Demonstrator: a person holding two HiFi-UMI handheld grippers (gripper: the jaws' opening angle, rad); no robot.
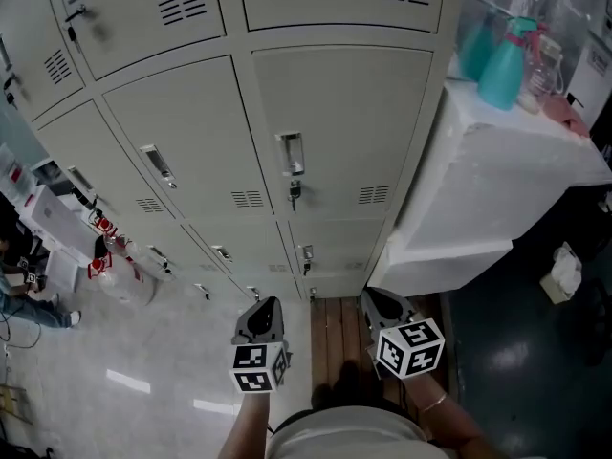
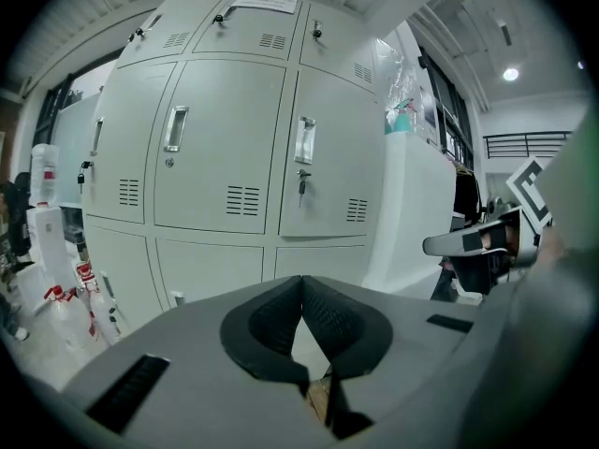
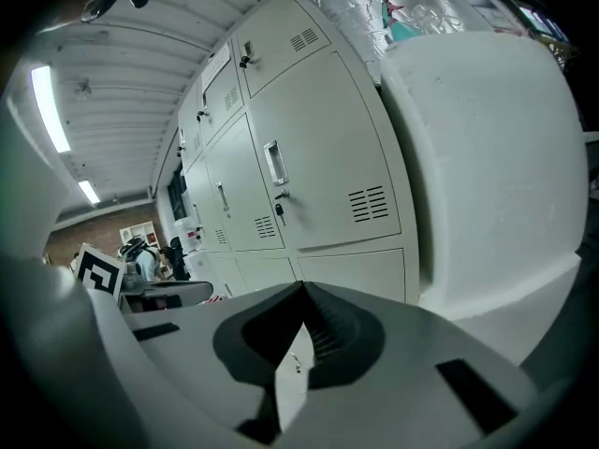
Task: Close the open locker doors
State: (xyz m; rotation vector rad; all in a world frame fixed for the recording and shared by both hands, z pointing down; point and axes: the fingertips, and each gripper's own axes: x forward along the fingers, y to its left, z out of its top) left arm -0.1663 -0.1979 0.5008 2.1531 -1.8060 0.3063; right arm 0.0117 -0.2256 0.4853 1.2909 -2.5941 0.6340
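Observation:
A bank of grey metal lockers fills the head view; every door I can see lies flush with its frame. The nearest door carries a recessed handle with a key below it. My left gripper and right gripper hang side by side low in the frame, well short of the lockers, each with its marker cube behind it. Both are shut with nothing between the jaws. The same doors show in the left gripper view, and the end column shows in the right gripper view.
A white block stands against the lockers' right side, with teal spray bottles on top. A wooden pallet lies on the floor under the grippers. Boxes and a water jug sit at the left. A person is at the far left.

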